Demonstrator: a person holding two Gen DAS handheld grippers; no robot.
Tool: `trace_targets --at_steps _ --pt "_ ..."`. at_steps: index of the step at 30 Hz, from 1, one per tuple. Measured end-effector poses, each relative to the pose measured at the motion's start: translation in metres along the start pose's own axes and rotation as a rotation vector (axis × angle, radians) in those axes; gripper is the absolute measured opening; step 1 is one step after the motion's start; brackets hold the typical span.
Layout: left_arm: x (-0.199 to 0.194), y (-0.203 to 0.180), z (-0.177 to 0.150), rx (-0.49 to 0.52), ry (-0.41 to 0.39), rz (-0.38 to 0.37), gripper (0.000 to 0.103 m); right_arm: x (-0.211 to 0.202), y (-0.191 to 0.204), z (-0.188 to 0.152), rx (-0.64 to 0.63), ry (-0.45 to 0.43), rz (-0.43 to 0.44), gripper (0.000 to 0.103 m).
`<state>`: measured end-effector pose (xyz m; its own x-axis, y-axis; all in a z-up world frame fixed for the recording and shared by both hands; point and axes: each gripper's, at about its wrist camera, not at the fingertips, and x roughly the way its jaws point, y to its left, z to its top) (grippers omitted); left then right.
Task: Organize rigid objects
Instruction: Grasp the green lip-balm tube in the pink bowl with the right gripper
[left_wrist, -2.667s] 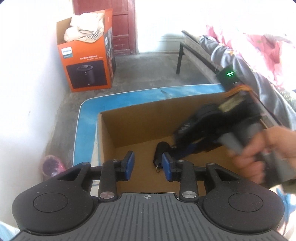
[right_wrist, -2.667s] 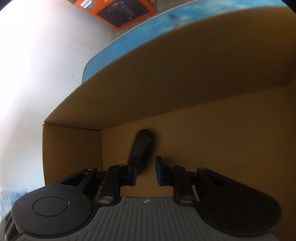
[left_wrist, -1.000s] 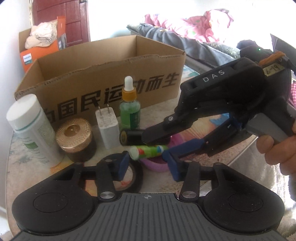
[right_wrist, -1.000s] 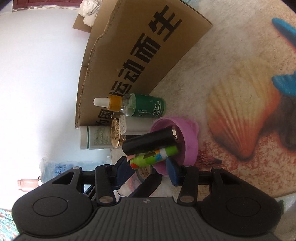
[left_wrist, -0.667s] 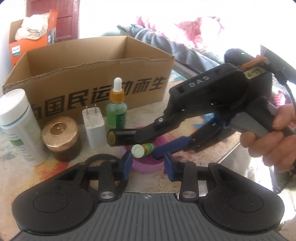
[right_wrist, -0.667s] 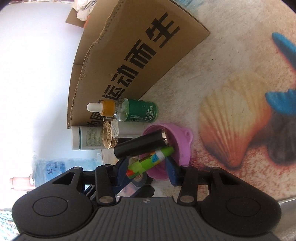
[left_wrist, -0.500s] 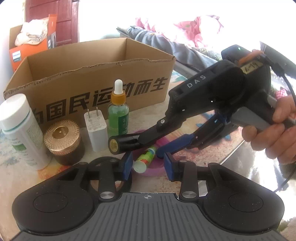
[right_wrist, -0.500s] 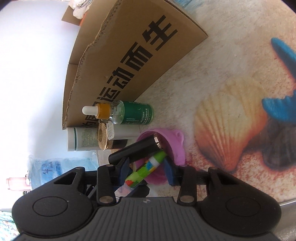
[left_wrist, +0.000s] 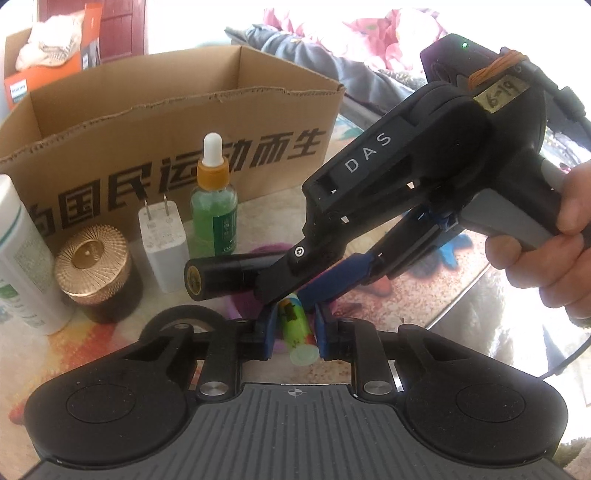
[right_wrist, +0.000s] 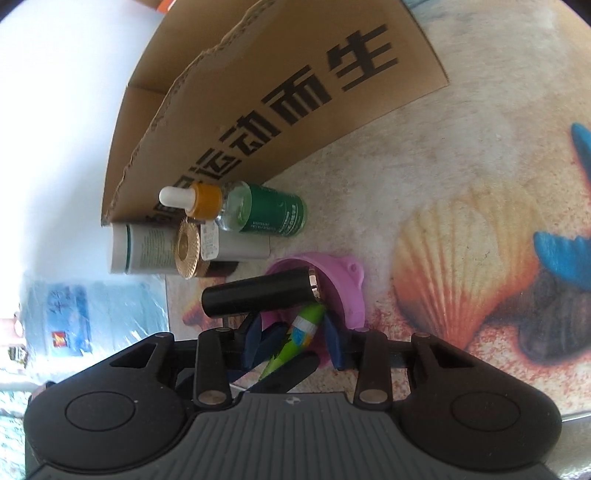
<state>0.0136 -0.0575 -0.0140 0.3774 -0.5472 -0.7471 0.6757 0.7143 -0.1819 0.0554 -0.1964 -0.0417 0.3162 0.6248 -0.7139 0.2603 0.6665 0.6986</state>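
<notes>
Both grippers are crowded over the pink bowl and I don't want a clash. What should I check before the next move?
1. Left gripper shut on the green tube: ok.
2. Right gripper clear of the tube: not ok. Its jaws have just been closing, with the tube and a left finger between them, and its pads press on nothing.
3. Black cylinder free of the right gripper: cannot tell; it lies across one finger.
4. Tube clear of the cylinder: not ok. Its tip sits beside the cylinder's gold end, over the pink bowl.
5. Cardboard box open on top: ok.

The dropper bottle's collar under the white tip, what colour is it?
Orange, on the dropper bottle; the left wrist view shows it best.
</notes>
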Motion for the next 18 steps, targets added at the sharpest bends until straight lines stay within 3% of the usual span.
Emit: trace_targets --at_steps 4,8,13,18 --pt "0.005 0.009 0.005 -0.049 0.019 -0.028 0.021 0.002 0.004 0.005 -0.011 0.017 -0.021 0.04" --pt "0.01 0.015 0.007 -0.073 0.043 -0.011 0.021 0.003 0.006 0.004 -0.028 0.001 -0.01 0.038" --pt "0.011 0.016 0.007 -0.087 0.041 -0.004 0.02 0.001 -0.001 0.0 -0.021 -0.026 0.007 0.024" --pt "-0.002 0.021 0.005 -0.112 0.022 -0.004 0.017 -0.004 -0.007 -0.005 -0.016 -0.05 0.043 0.022"
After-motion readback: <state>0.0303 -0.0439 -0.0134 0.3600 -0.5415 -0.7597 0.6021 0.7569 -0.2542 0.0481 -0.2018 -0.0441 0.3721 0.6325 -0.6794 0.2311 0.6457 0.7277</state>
